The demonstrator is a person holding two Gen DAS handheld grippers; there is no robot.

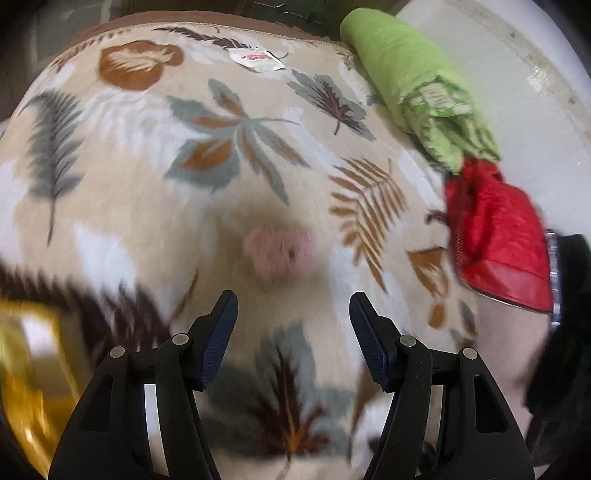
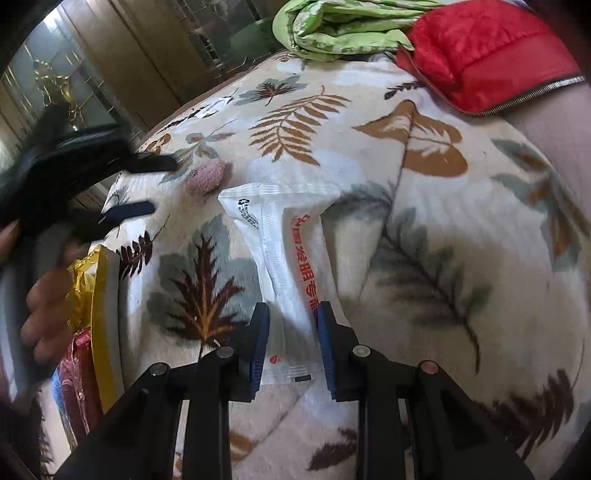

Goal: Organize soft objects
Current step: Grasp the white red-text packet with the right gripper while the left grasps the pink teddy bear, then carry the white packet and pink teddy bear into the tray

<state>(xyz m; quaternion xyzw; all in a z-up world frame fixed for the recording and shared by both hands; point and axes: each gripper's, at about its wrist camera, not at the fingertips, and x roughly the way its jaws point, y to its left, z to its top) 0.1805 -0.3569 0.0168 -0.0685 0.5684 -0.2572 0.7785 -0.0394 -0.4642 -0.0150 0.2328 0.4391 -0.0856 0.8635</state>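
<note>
A small pink knitted soft object [image 1: 280, 253] lies on the leaf-patterned blanket [image 1: 147, 177], blurred, just ahead of my open, empty left gripper [image 1: 293, 306]. It also shows in the right wrist view [image 2: 205, 178], with the left gripper [image 2: 155, 184] beside it, fingers apart. My right gripper [image 2: 293, 325] is shut on a white plastic packet with red lettering [image 2: 284, 236], which lies on the blanket [image 2: 461, 221]. A white packet or tag with red print [image 1: 256, 59] lies far back in the left wrist view.
A rolled green quilt [image 1: 417, 81] and a red jacket [image 1: 495, 236] lie at the blanket's right edge; both show at the top of the right wrist view, quilt [image 2: 340, 26], jacket [image 2: 480, 51]. Yellow and red packaging [image 2: 92, 295] lies at the left. Cabinets stand behind.
</note>
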